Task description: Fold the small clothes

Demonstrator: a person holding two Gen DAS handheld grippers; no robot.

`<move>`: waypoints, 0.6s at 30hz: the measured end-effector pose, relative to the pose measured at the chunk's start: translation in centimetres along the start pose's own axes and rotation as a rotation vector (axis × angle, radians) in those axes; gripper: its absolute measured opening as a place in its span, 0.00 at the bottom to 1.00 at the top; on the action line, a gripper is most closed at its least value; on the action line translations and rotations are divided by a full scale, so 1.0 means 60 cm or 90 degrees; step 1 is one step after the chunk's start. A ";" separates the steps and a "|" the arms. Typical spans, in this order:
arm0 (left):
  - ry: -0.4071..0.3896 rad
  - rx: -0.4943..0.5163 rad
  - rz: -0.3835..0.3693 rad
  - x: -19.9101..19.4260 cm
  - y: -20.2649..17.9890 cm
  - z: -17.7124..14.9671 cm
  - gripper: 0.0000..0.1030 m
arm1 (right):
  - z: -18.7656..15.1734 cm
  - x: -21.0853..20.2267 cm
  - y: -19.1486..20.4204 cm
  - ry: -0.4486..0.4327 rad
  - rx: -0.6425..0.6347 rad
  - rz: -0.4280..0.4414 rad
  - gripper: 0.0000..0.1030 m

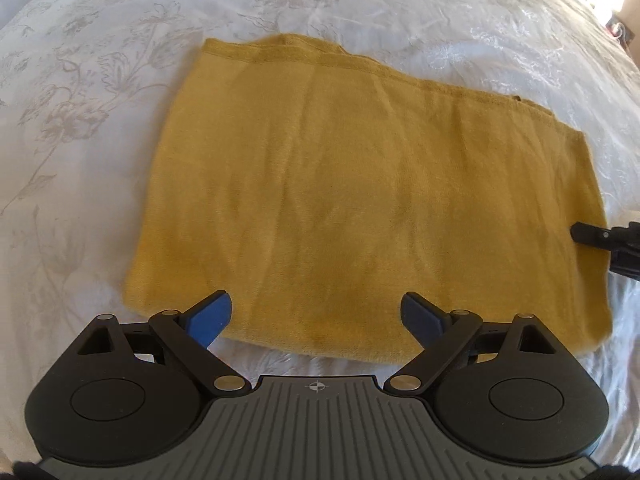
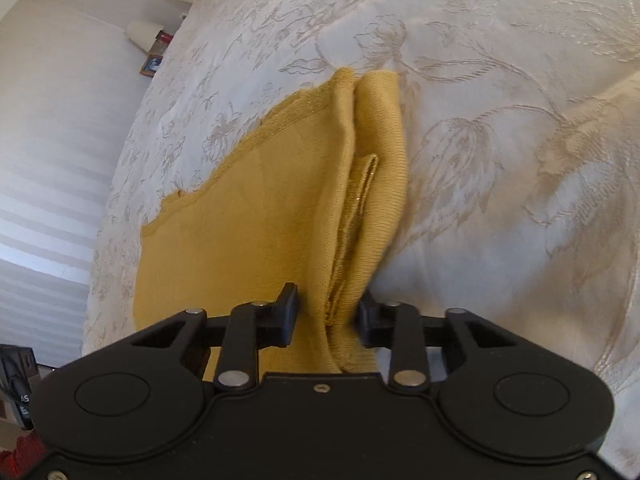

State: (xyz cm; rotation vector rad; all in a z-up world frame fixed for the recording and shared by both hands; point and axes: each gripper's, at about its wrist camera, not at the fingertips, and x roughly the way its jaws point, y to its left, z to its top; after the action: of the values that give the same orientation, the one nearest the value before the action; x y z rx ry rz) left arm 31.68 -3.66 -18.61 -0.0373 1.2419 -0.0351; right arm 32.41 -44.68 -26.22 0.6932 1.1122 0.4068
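Observation:
A mustard-yellow garment (image 1: 360, 184) lies folded into a flat rectangle on a white floral bedspread (image 1: 100, 80). My left gripper (image 1: 316, 300) hovers over the garment's near edge, its blue pads wide apart and open with nothing between them. At the cloth's right edge a black finger (image 1: 588, 235) of my right gripper rests on the fabric. In the right wrist view, my right gripper (image 2: 329, 308) is shut on a bunched, layered edge of the yellow garment (image 2: 240, 232), which runs away from the jaws across the bedspread (image 2: 500, 80).
The bed's edge curves down the left side of the right wrist view, with a pale wall beyond. A white lampshade (image 2: 142, 34) and a small framed picture (image 2: 151, 65) stand past that edge. Dark boxes (image 2: 16, 392) sit low at the left.

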 end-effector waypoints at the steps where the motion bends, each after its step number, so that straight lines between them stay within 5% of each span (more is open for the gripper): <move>1: -0.007 0.002 0.001 -0.005 0.008 0.003 0.90 | -0.002 -0.004 0.005 -0.003 -0.005 -0.014 0.28; 8: -0.057 0.016 -0.003 -0.032 0.057 0.017 0.90 | -0.004 -0.028 0.089 -0.036 -0.036 -0.095 0.24; 18: -0.079 0.004 -0.045 -0.042 0.154 0.035 0.90 | -0.006 -0.005 0.248 -0.046 -0.065 -0.100 0.23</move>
State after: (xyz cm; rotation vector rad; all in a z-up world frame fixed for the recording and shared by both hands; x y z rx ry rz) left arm 32.91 5.73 -16.02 -0.0771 1.1161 -0.0972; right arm 32.50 -33.97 -15.90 0.5230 1.0618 0.2991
